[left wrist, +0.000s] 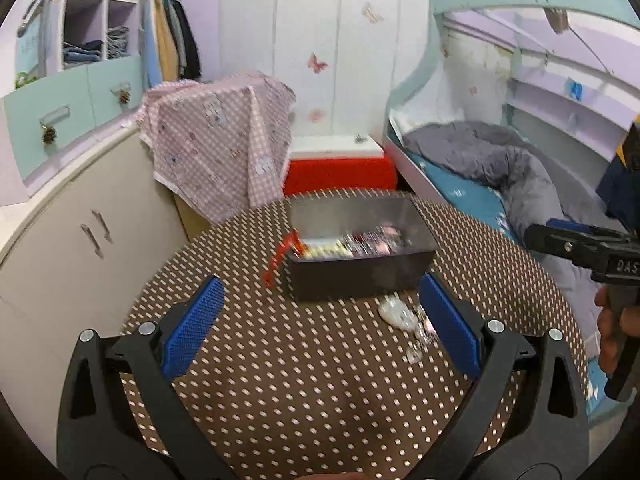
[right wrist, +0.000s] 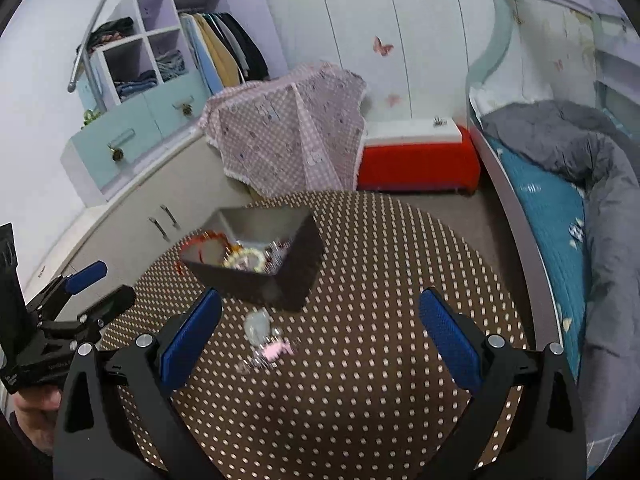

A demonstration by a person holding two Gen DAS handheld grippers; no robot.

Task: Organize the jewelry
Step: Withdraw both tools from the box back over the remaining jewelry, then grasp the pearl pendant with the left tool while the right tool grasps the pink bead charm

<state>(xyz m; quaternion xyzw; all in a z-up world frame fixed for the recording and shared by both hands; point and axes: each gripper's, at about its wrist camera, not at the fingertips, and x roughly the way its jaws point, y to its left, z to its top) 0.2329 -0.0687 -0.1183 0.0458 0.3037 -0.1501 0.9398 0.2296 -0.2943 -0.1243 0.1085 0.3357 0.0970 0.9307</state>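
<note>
Brown, white-dotted cloth covers the round surface (left wrist: 320, 380) filling the lower half of both views. On it, around frame centre, sits a dark rectangular box (left wrist: 360, 268), open-topped, its long axis running left to right in the left wrist view and holding blurred jewelry. Just in front of the box lies a small clear-and-pink jewelry piece (right wrist: 266, 342), stretched roughly toward the camera. The left gripper (left wrist: 320, 328) and right gripper (right wrist: 320, 332) both hover low over the surface, fingers spread wide and empty, aimed at the box.
</note>
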